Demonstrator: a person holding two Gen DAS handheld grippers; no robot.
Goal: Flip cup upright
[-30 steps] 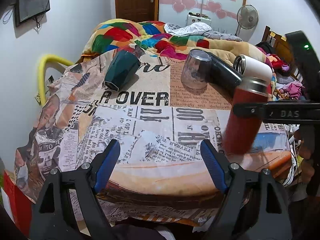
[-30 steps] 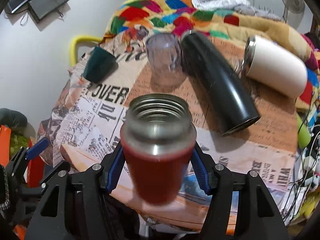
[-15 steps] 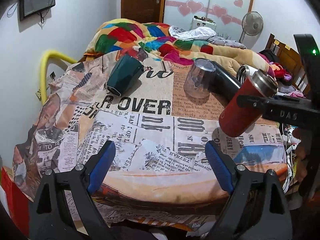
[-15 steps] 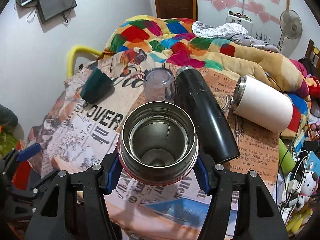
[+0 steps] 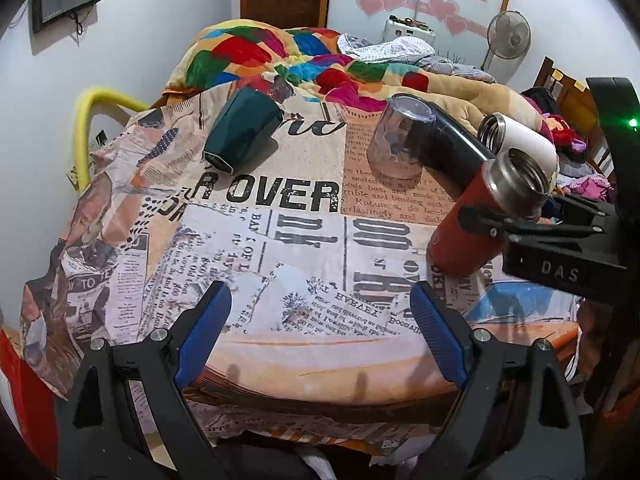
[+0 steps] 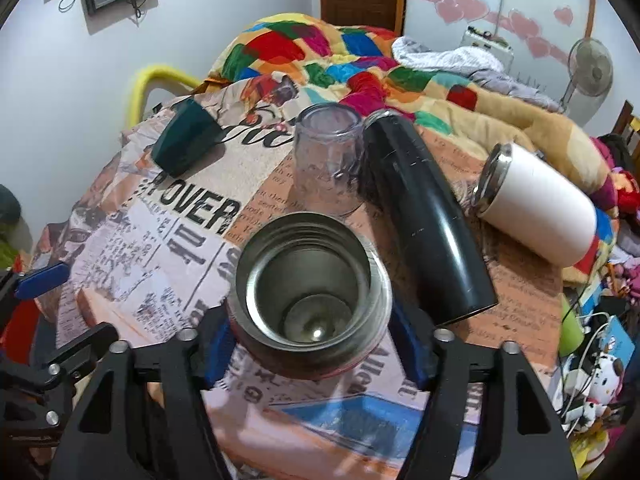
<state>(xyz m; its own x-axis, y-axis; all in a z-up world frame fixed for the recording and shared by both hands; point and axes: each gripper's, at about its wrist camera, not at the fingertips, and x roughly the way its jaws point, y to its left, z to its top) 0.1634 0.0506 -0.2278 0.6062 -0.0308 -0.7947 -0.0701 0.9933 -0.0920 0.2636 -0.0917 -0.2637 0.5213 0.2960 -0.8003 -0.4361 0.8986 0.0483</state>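
Right tongs [image 6: 310, 344] clamped closed; left tongs [image 5: 320, 320] spread wide.

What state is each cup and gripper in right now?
Red flask: held, tilted, mouth up.
Green cup: on its side.
Clear cup: upside down.
Black flask: lying down.
White flask: lying down.
Left gripper: open.
Right gripper: shut on red flask.

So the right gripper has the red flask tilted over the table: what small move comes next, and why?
Probably finish rotating the red flask until its mouth faces straight up, then lower its base onto the newspaper-print tablecloth. The right gripper grips it at an angle, mouth up toward the camera, so it would likely topple if released now.
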